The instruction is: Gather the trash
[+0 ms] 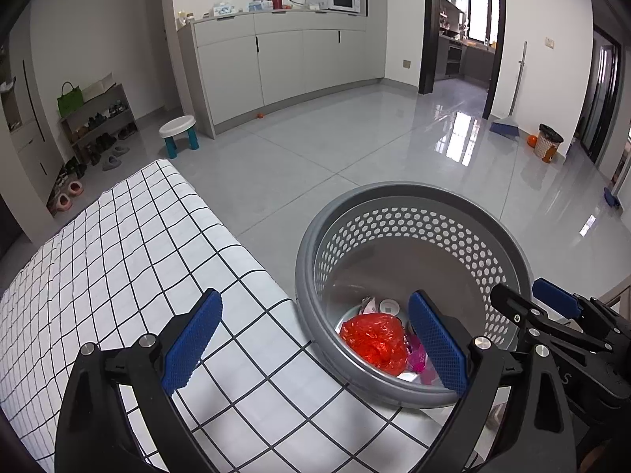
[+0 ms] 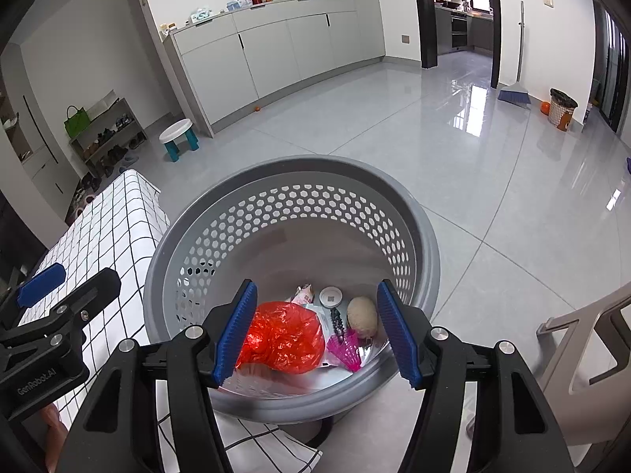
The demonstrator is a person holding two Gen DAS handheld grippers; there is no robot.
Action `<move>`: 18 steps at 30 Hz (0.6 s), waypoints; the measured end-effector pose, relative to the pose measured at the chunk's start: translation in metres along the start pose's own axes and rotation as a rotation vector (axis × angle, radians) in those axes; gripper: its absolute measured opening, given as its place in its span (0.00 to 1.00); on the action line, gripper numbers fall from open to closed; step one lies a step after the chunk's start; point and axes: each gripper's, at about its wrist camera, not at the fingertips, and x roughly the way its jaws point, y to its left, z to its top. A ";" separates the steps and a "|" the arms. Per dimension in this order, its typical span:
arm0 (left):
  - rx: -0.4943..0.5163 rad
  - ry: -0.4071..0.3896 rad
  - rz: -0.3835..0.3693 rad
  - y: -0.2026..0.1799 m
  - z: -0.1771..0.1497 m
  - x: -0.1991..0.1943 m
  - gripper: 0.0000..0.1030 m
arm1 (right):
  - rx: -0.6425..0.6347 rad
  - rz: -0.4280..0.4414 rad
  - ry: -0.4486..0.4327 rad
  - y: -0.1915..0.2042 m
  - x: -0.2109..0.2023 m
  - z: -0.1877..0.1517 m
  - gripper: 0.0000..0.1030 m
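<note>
While both grippers hang above the grey perforated basket (image 2: 292,213), the left gripper (image 1: 315,351) stands spread wide with nothing between its pads, and the right gripper (image 2: 317,331) is released and empty too; the basket sits on the floor just beside the bench (image 1: 118,260) with its checked cloth. Inside lie a red plastic bag (image 2: 282,337), a pink shuttlecock (image 2: 347,351), a beige ball (image 2: 362,317) and a small white lid (image 2: 330,296).

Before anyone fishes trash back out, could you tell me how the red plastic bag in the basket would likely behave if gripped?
The red plastic bag looks crumpled and thin, so probably floppy and light. Its glossy film may slip between pads, and it would likely sag rather than hold shape.
</note>
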 end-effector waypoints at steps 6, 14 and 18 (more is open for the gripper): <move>-0.005 -0.002 0.005 0.001 -0.001 -0.001 0.92 | 0.013 -0.005 -0.009 -0.003 -0.002 0.001 0.62; 0.007 -0.004 0.014 -0.001 0.001 -0.001 0.94 | 0.020 -0.002 -0.009 -0.006 -0.003 0.002 0.63; 0.012 -0.001 0.016 -0.001 0.000 0.000 0.94 | 0.016 0.001 -0.009 -0.006 -0.003 0.001 0.66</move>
